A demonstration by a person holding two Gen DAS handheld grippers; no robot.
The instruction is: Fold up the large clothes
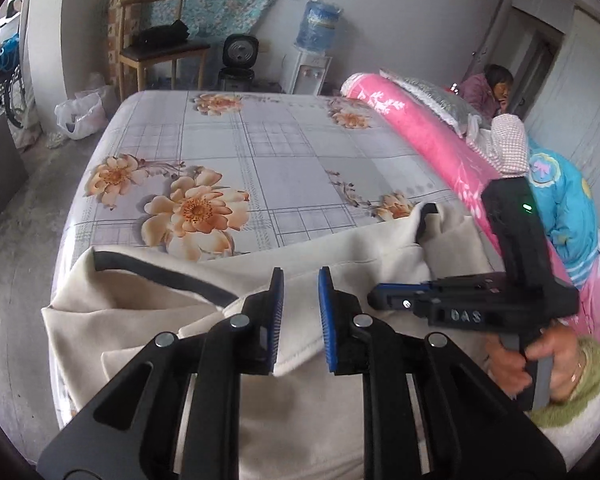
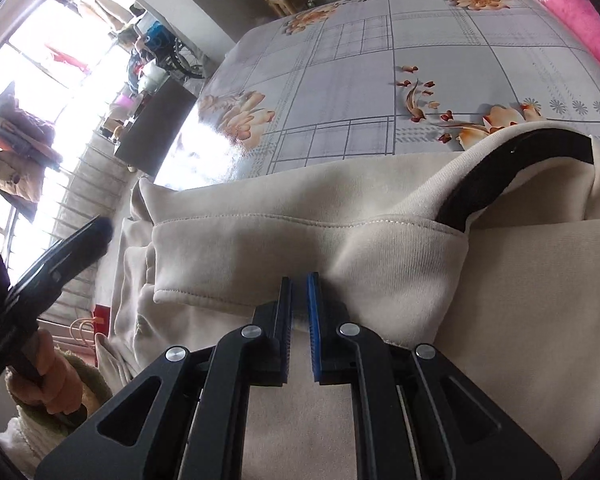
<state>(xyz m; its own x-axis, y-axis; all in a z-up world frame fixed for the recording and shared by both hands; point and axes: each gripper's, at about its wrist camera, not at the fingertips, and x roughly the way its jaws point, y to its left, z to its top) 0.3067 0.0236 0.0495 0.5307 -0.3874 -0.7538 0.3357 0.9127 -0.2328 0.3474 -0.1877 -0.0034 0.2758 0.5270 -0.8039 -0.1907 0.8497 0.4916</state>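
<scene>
1. The left tongs (image 1: 300, 320) stand slightly apart above the cream garment (image 1: 340, 420), pads clear of the cloth and holding nothing.
2. The right tongs (image 2: 299, 320) are nearly closed; whether they pinch the garment's (image 2: 500, 320) folded edge cannot be told.
3. A hand (image 1: 540, 356) grips the right tool's handle; another hand (image 2: 56, 376) grips the left one.
4. The garment, with its dark neckline trim (image 2: 520, 168), lies folded on the near end of the bed (image 1: 260, 152), on a flowered sheet.
5. A pink quilt (image 1: 420, 132) runs along the bed's right side.
</scene>
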